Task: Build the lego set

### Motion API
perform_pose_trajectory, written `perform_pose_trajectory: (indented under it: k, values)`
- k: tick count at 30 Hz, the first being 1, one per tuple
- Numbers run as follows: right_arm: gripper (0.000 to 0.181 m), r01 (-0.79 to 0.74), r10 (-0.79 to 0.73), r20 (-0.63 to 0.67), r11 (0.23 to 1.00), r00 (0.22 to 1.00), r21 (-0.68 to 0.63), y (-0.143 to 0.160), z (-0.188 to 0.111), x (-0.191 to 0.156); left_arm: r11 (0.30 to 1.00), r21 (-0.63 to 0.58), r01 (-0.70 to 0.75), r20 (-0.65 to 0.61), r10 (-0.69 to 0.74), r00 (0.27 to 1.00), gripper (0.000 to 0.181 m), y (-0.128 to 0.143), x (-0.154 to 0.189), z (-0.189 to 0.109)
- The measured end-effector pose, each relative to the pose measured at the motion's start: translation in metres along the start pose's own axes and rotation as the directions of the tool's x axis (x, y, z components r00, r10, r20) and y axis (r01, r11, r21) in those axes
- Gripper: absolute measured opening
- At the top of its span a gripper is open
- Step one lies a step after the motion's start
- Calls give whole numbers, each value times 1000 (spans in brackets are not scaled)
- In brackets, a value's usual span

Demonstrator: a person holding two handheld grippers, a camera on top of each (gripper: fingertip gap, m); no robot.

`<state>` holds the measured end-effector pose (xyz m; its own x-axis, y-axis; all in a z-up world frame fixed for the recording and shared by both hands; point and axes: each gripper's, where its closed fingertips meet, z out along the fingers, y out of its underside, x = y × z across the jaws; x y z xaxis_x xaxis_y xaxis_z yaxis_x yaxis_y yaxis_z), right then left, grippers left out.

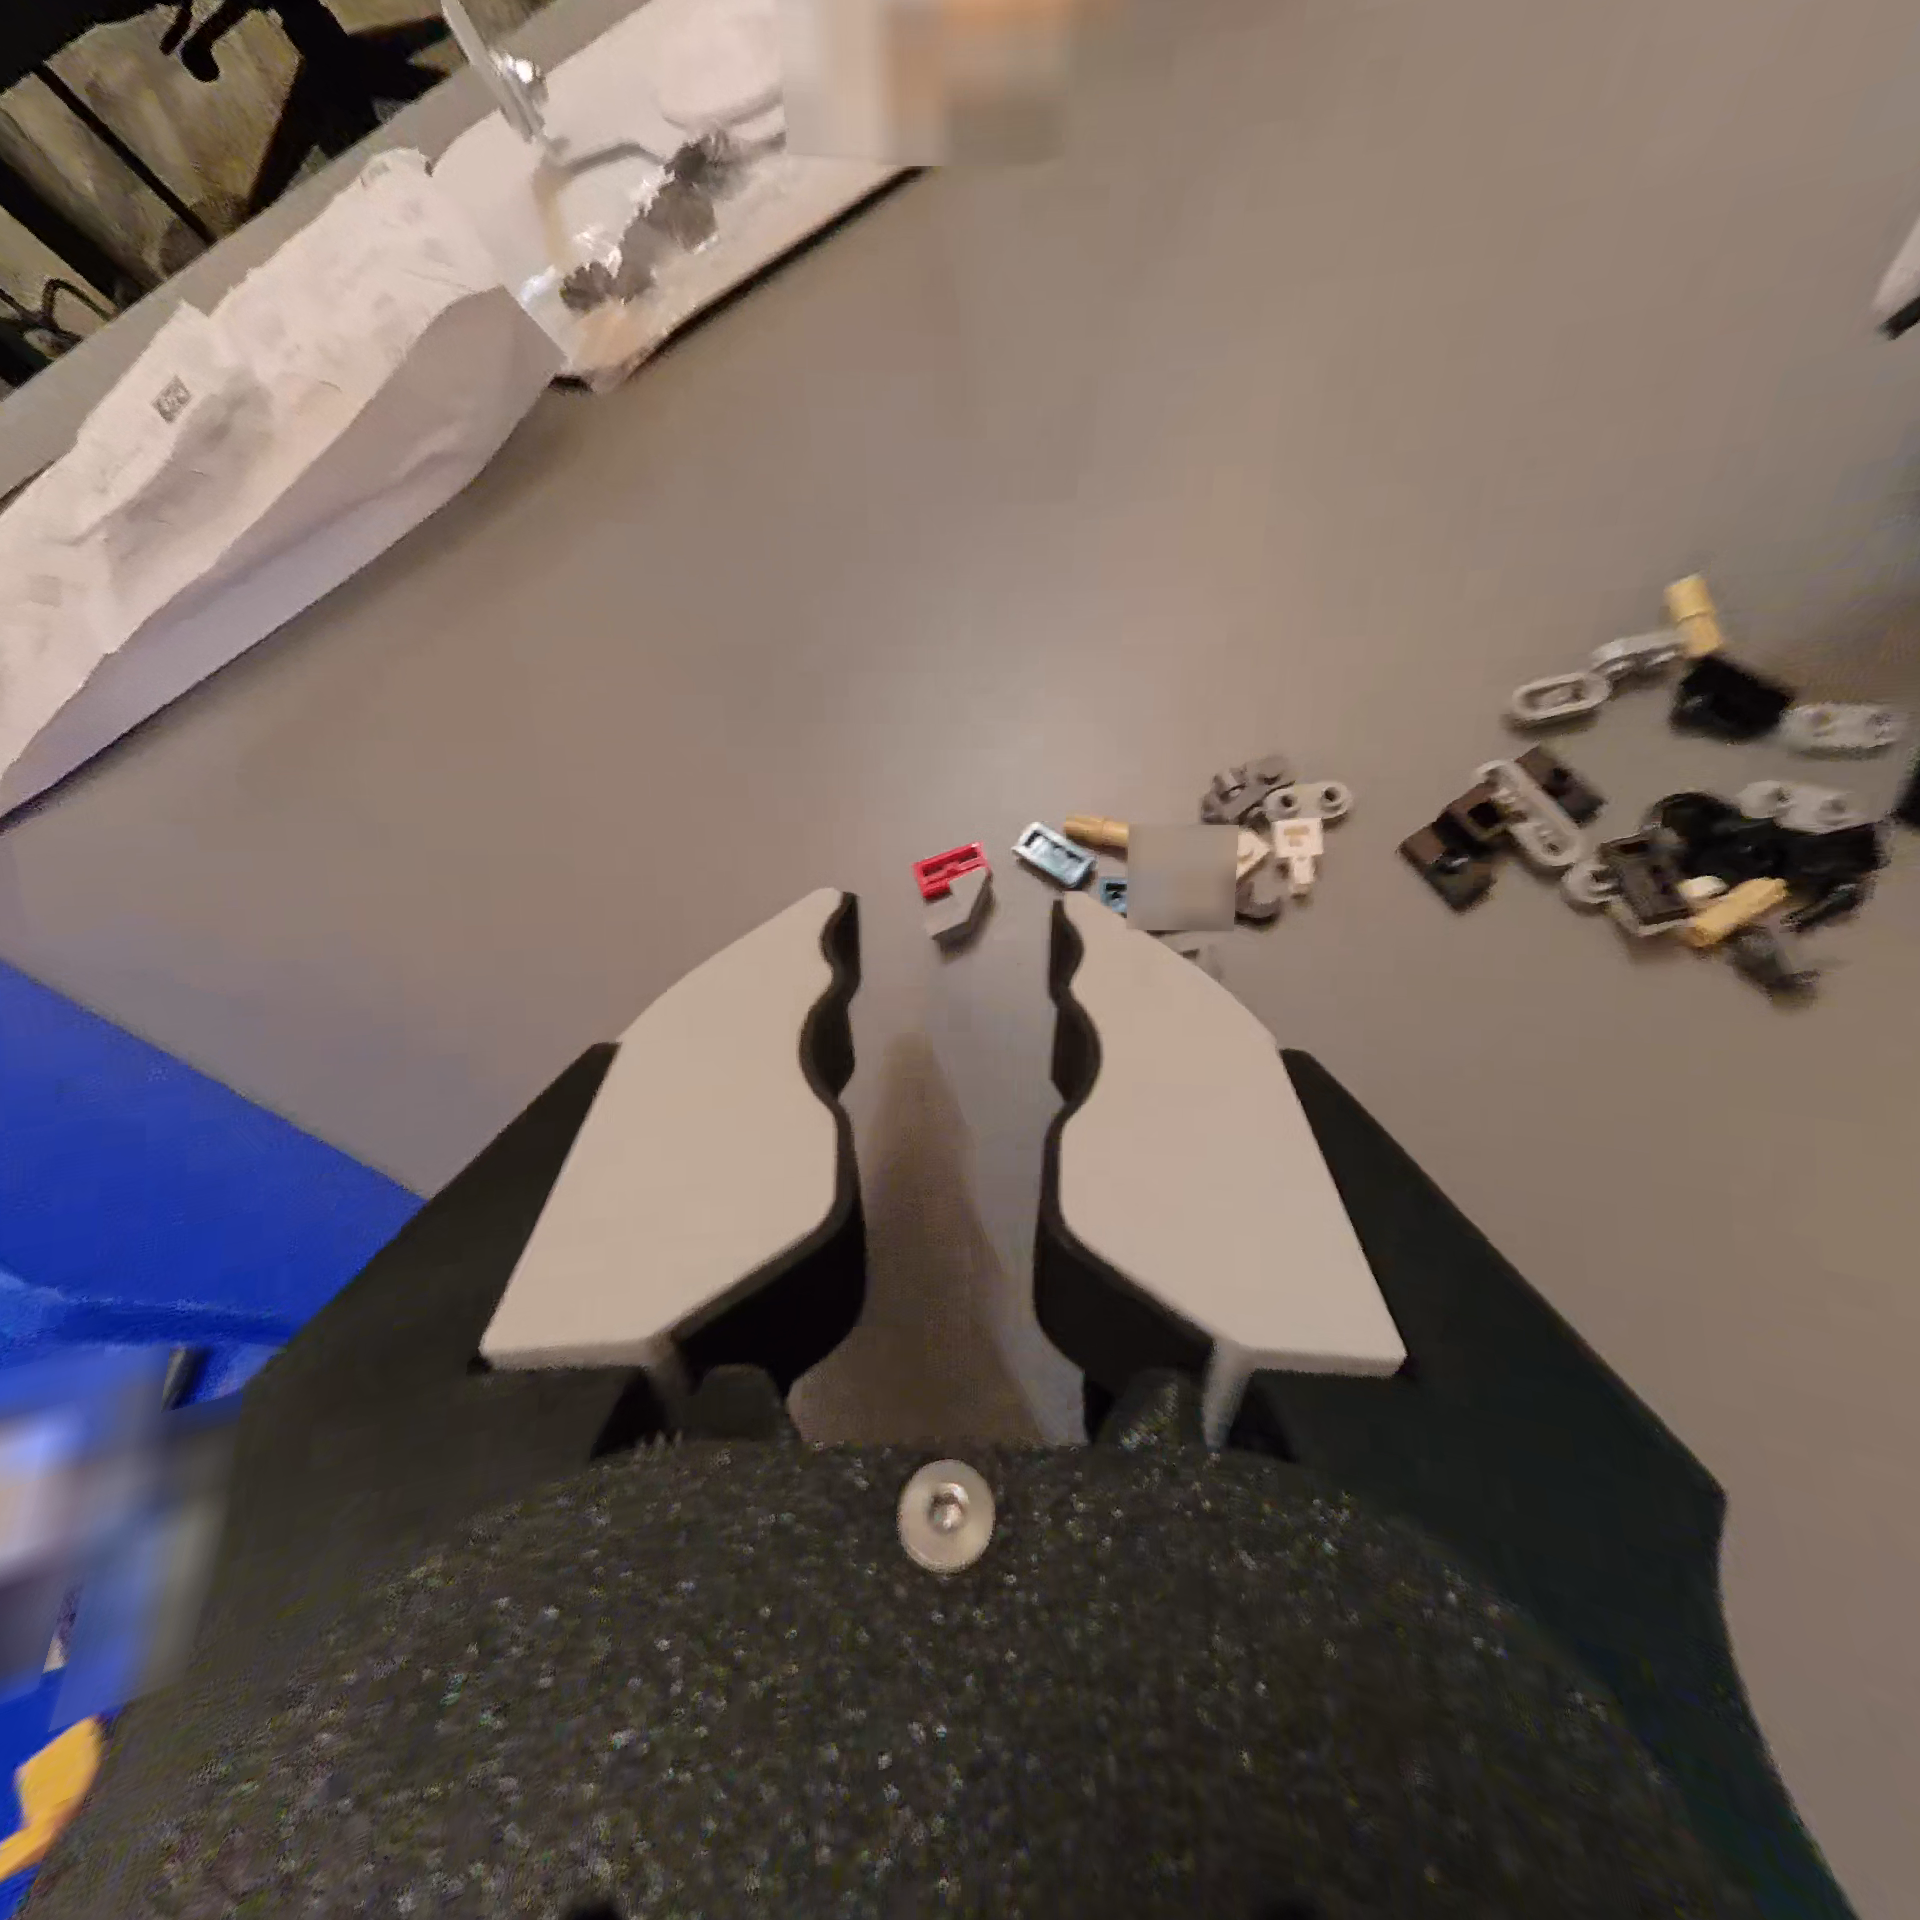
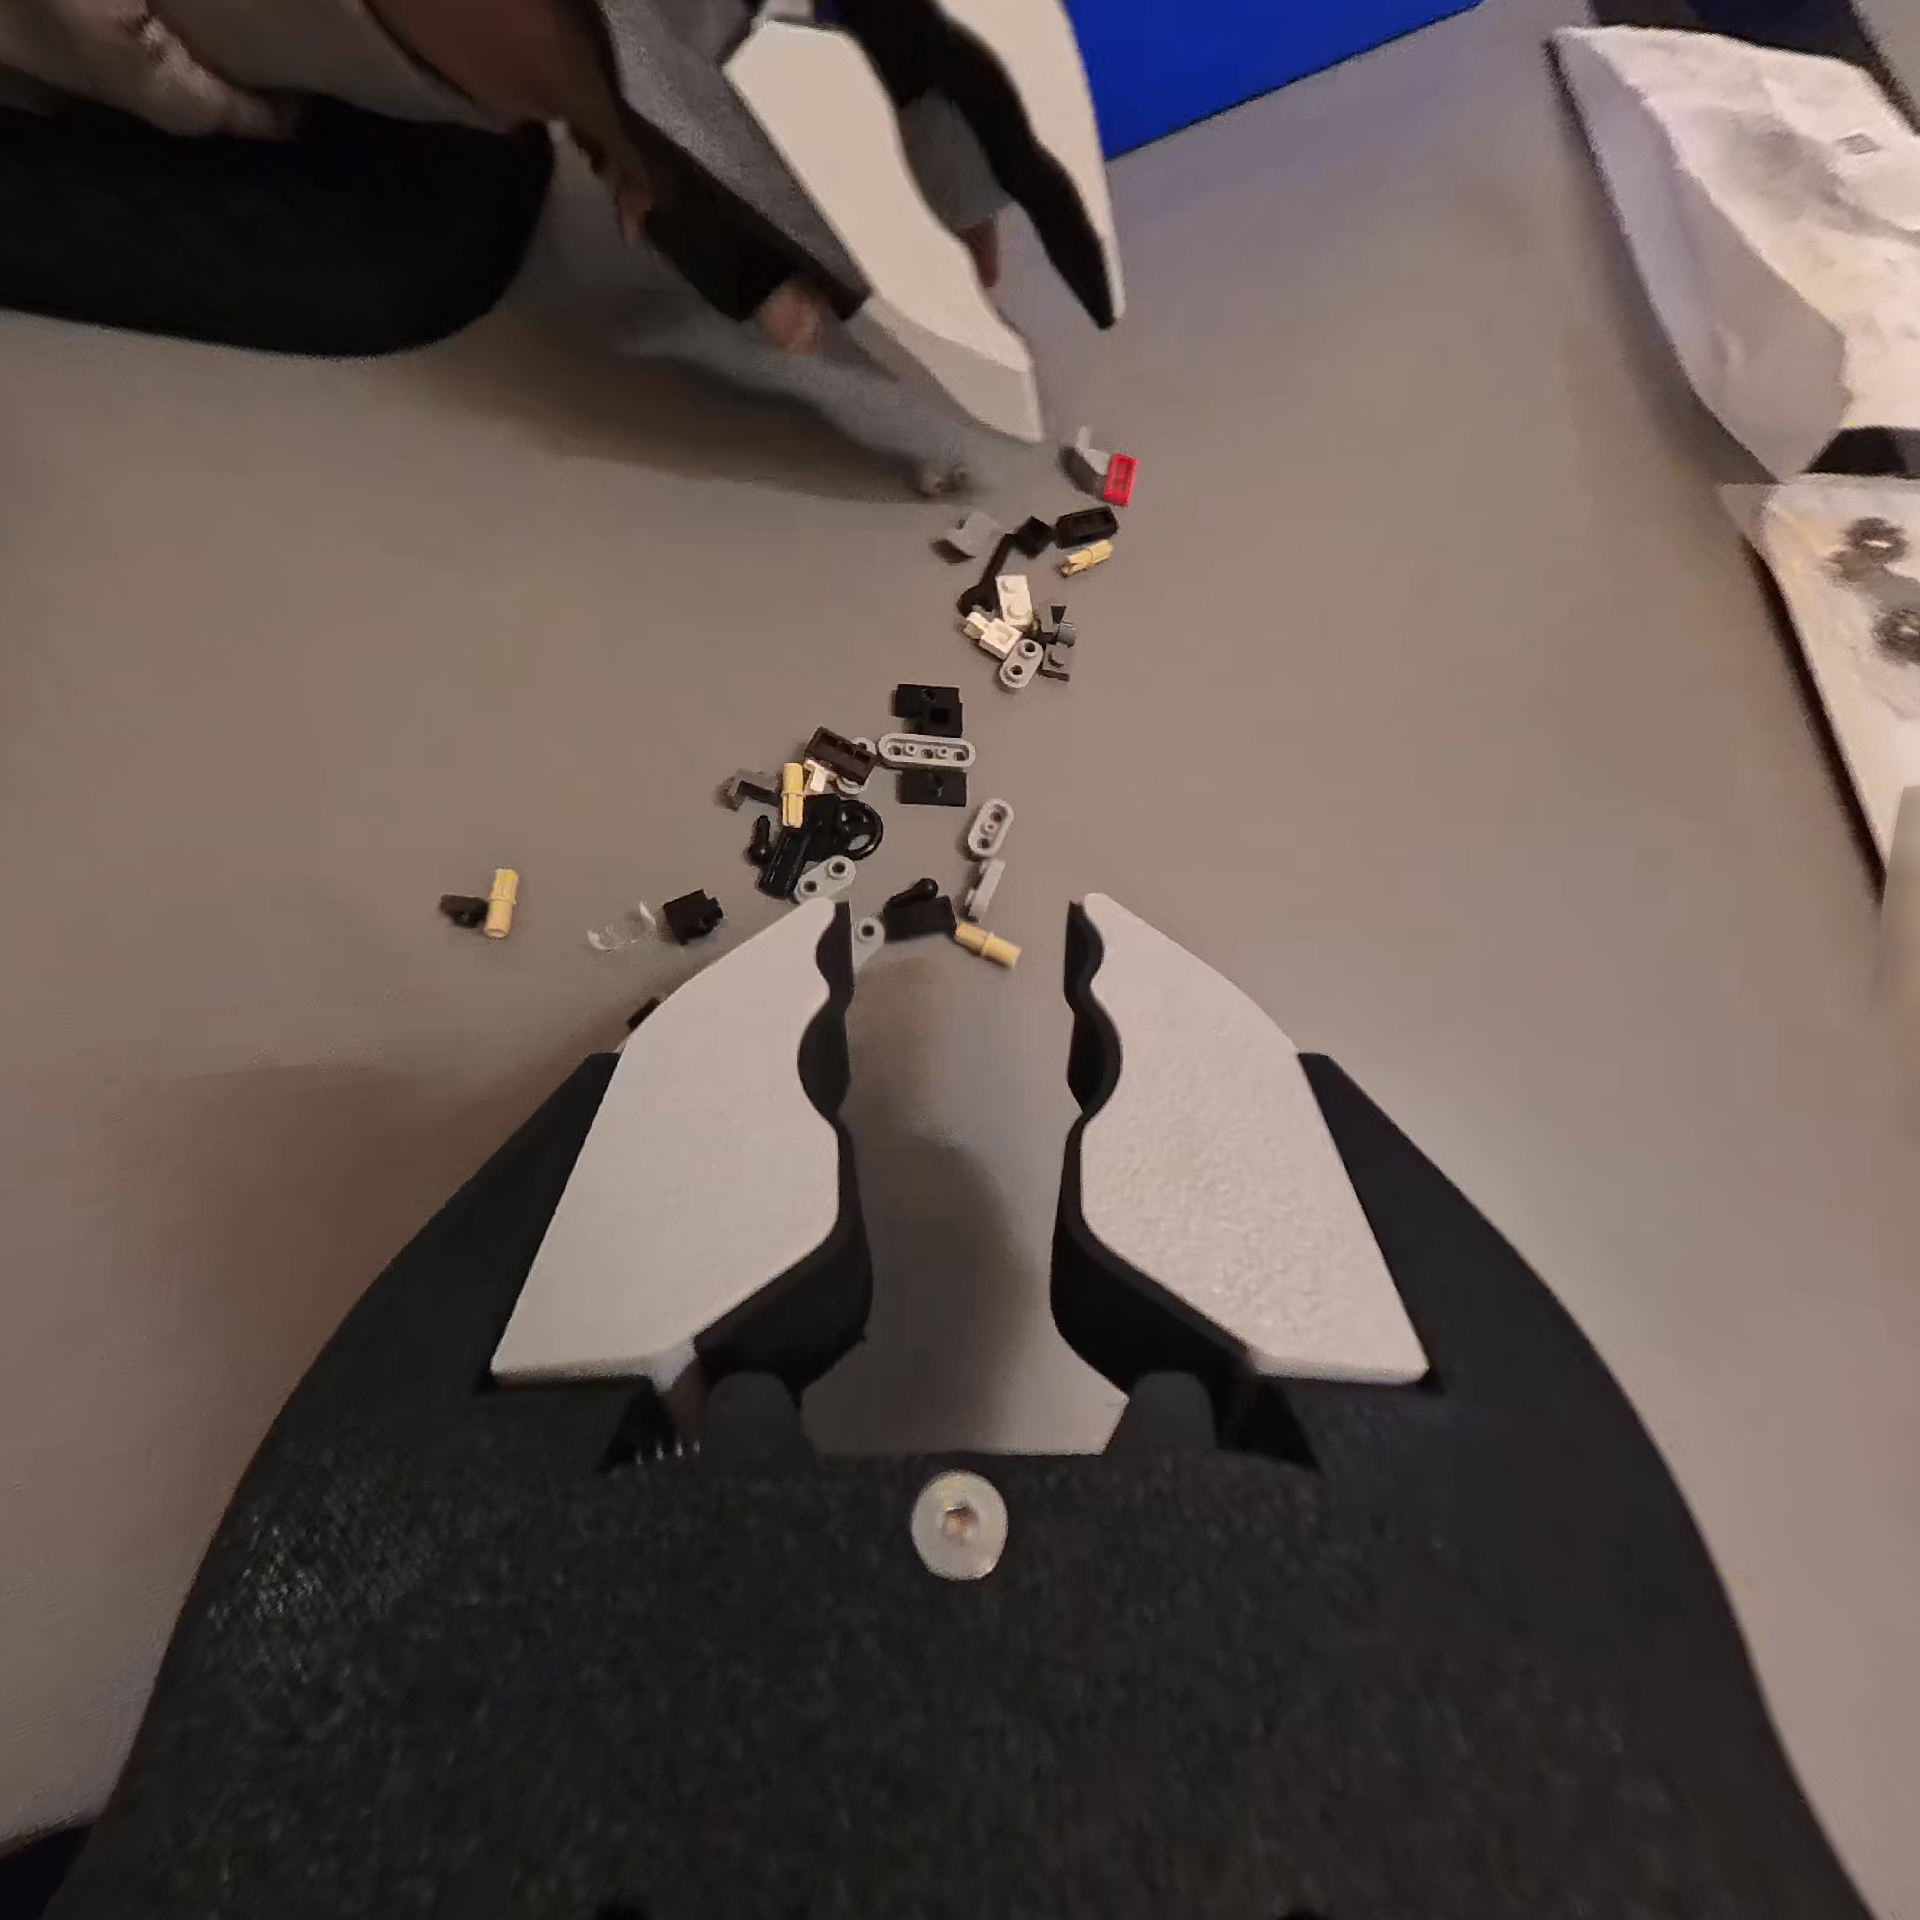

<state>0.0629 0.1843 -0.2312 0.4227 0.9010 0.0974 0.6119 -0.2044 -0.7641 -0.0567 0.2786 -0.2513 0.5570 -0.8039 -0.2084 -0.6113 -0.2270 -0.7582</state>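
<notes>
The left claw (image 1: 954,914) is held with its jaws parted to a moderate gap, and nothing is gripped between them; only bare grey table (image 1: 935,520) is seen through the opening. Just ahead of its tips, a small red piece (image 1: 950,867) lies touching a grey angled piece (image 1: 961,910), both resting on the table, apart from the fingers. To the right of that claw, a blue-grey piece (image 1: 1055,854) and a tan peg (image 1: 1096,830) are seen, and further right a scatter of grey and black pieces (image 1: 1704,842). Far ahead and to its left, crumpled white paper bags (image 1: 260,468) are laid out. The right claw (image 2: 961,925) is likewise open to a moderate gap and holds nothing. Just ahead of its tips, a tan peg (image 2: 987,943) and a black piece (image 2: 916,914) lie on the table, with a trail of small loose pieces (image 2: 883,800) stretching away. At the far end of that trail the left claw (image 2: 1070,374) is seen, with its tips just beside the red piece (image 2: 1120,479).
</notes>
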Motion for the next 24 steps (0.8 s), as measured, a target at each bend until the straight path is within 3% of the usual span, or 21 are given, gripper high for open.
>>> perform_pose_trajectory:
  k: [3,9,15,19,24]
  values:
    - [39,-42,47,-64,996,997,73,2,-14,5,997,46,57,-74,-53,996,46,-9,22,-9]
    - [39,-102,128,-135,978,983,181,6,-30,19,997,38,67,-203,-58,978,42,-17,76,-13]
    - [39,-94,135,-166,968,977,233,2,-43,23,1000,-21,21,-250,-26,968,71,-16,120,-2]
    - [39,-92,137,-174,965,975,248,2,-48,24,999,-35,-29,-201,21,979,73,-11,123,7]
    - [39,-92,141,-178,961,974,259,1,-50,25,999,-36,10,-134,-14,991,60,-10,106,11]
